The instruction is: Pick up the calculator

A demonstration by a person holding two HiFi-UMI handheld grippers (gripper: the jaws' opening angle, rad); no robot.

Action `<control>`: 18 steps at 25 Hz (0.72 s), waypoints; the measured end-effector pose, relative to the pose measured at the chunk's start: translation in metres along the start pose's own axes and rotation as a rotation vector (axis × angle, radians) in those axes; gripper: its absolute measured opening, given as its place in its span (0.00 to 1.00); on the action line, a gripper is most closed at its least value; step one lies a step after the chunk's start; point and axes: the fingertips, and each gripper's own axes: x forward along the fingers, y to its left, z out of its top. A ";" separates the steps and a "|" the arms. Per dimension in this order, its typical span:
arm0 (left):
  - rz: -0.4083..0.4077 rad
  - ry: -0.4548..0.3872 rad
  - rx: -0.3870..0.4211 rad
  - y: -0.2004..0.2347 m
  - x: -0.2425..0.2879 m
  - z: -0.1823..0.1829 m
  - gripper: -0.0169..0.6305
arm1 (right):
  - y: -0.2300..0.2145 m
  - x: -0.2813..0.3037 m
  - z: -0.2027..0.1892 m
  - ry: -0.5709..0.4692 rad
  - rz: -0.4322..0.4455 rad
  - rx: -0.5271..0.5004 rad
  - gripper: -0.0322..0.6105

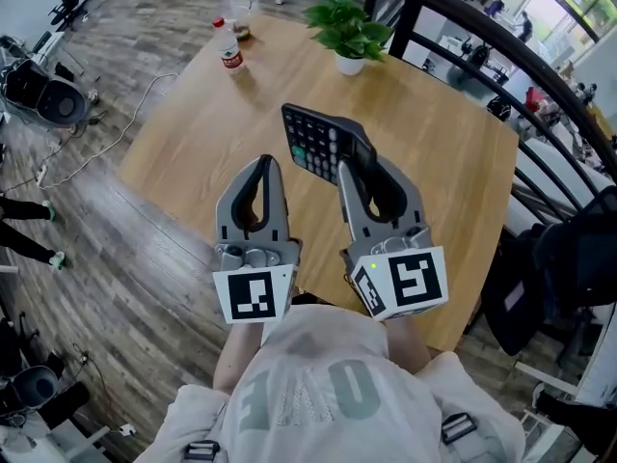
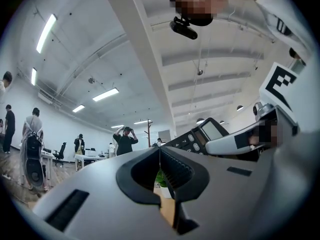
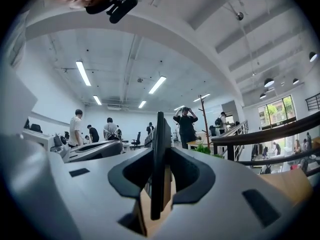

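Note:
A black calculator with grey and green keys hangs tilted above the wooden table. My right gripper is shut on its near edge. The right gripper view shows the calculator edge-on, clamped between the two pads. My left gripper is held beside it on the left, jaws shut with nothing between them. In the left gripper view its closed jaws meet in a thin line. Past them, the calculator with its display shows to the right, held by the right gripper's fingers.
A plastic bottle with a red label and a potted green plant stand at the table's far side. A dark curved railing runs along the right. A black bag sits by the table's right edge. People stand in the room beyond.

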 end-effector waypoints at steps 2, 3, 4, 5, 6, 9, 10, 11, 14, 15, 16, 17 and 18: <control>0.004 0.003 -0.014 0.003 0.002 0.001 0.04 | 0.000 0.002 0.001 0.012 -0.006 -0.008 0.22; 0.005 0.002 -0.020 0.004 0.003 0.002 0.04 | 0.001 0.003 0.001 0.017 -0.007 -0.006 0.22; 0.006 -0.003 -0.022 0.005 0.003 0.003 0.04 | 0.001 0.003 0.002 0.021 -0.008 -0.004 0.22; 0.006 -0.006 -0.023 0.004 0.002 0.004 0.04 | 0.002 0.002 0.002 0.021 -0.009 -0.006 0.22; 0.005 -0.005 -0.023 0.002 0.000 0.004 0.04 | 0.002 0.000 0.001 0.020 -0.009 -0.010 0.22; -0.003 -0.015 -0.020 -0.006 -0.006 0.002 0.04 | 0.003 -0.007 -0.005 0.012 -0.004 -0.014 0.22; -0.006 -0.021 -0.019 -0.008 -0.006 0.001 0.04 | 0.003 -0.008 -0.007 0.011 -0.002 -0.013 0.22; -0.006 -0.021 -0.018 -0.008 -0.006 0.000 0.04 | 0.003 -0.008 -0.008 0.012 0.000 -0.012 0.22; -0.004 -0.016 -0.017 -0.007 -0.005 -0.002 0.04 | 0.004 -0.006 -0.010 0.015 0.004 -0.013 0.22; -0.002 -0.007 -0.016 -0.007 -0.005 -0.003 0.04 | 0.004 -0.006 -0.010 0.017 0.003 -0.012 0.22; 0.000 -0.002 -0.015 -0.007 -0.005 -0.004 0.04 | 0.003 -0.007 -0.010 0.018 0.001 -0.011 0.22; 0.000 -0.002 -0.015 -0.008 -0.004 -0.003 0.04 | 0.002 -0.007 -0.009 0.018 -0.001 -0.010 0.22; -0.001 -0.003 -0.016 -0.008 -0.003 -0.002 0.04 | 0.001 -0.007 -0.008 0.015 -0.001 -0.012 0.22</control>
